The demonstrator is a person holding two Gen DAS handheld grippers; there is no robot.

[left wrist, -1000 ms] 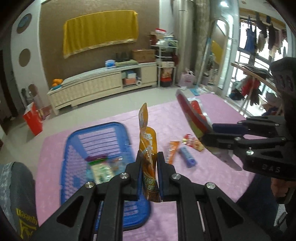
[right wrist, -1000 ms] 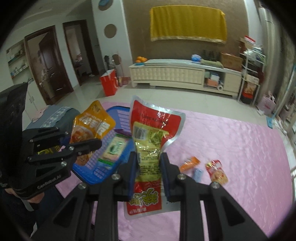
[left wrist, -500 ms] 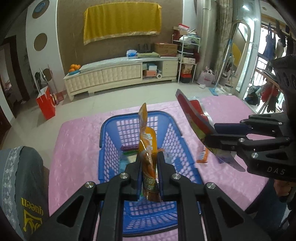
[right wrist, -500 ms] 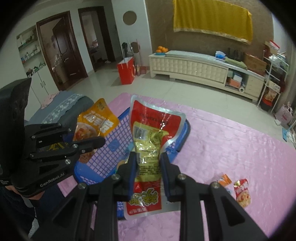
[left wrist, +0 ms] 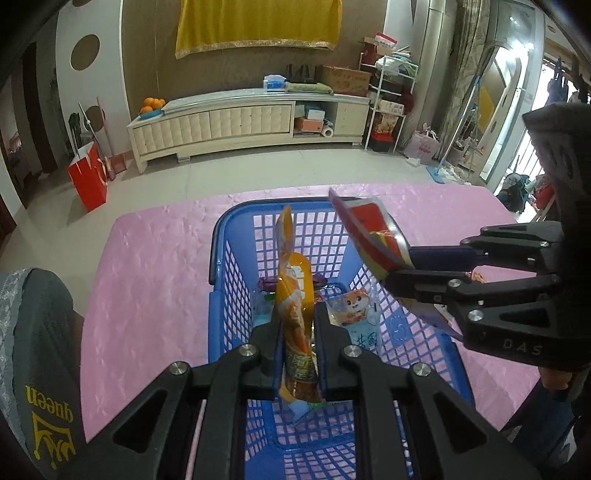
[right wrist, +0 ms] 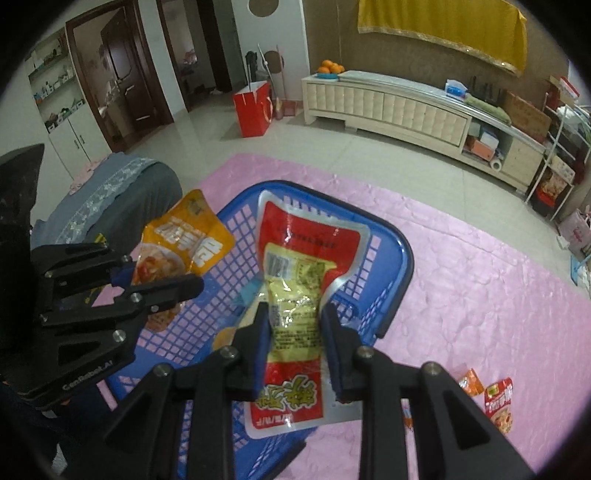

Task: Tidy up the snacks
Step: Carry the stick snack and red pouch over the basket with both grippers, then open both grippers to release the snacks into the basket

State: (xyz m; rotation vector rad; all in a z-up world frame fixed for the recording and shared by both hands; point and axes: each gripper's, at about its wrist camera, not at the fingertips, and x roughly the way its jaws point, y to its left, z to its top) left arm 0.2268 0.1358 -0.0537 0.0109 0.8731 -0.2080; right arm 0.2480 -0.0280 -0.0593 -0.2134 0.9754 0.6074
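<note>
Having swung over the blue basket (left wrist: 221,236) from the table's loose snacks, both grippers, left (left wrist: 297,332) and right (right wrist: 295,325), pinch packets (orange packet (left wrist: 295,295), red packet (right wrist: 295,266)), ready to drop.

Pale tiled floor (left wrist: 229,177), long cream cabinet (left wrist: 236,122), yellow cloth (left wrist: 258,22) on brown wall, dark wooden doors (right wrist: 122,74)

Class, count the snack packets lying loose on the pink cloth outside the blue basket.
2 for certain, both seen past the right gripper: a small orange packet and a red packet beside it. The gripper's fingers cover part of the cloth, so more may be hidden.
</note>
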